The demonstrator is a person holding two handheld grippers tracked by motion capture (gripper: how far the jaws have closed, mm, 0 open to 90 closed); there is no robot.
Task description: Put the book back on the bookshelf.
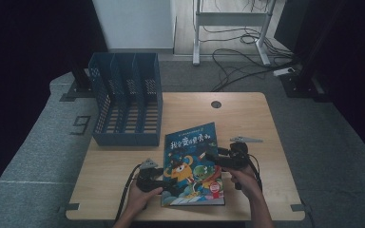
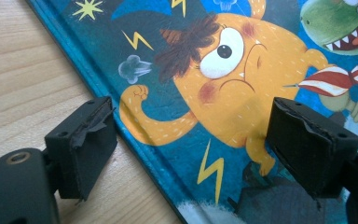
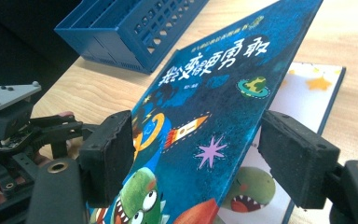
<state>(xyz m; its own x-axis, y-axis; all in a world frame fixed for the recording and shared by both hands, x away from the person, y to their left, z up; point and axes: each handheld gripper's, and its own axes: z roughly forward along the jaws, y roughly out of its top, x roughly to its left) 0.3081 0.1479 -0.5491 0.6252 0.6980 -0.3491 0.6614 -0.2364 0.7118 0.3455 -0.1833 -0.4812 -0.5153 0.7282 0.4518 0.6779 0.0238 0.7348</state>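
2 grippers work 1 picture book (image 1: 192,164) at lower centre of the high view, on the table (image 1: 247,118) just right of the blue file rack (image 1: 126,102). We read the right gripper (image 3: 196,158) as spread wide, front cover lifted between the pads but not pinched, so the cover could slide off a pad and flop shut. The left gripper (image 2: 186,144) also stands apart, straddling the spine edge at lower left without clamping, so we judge the book may skid or pivot toward the table edge if the cover gets pushed.
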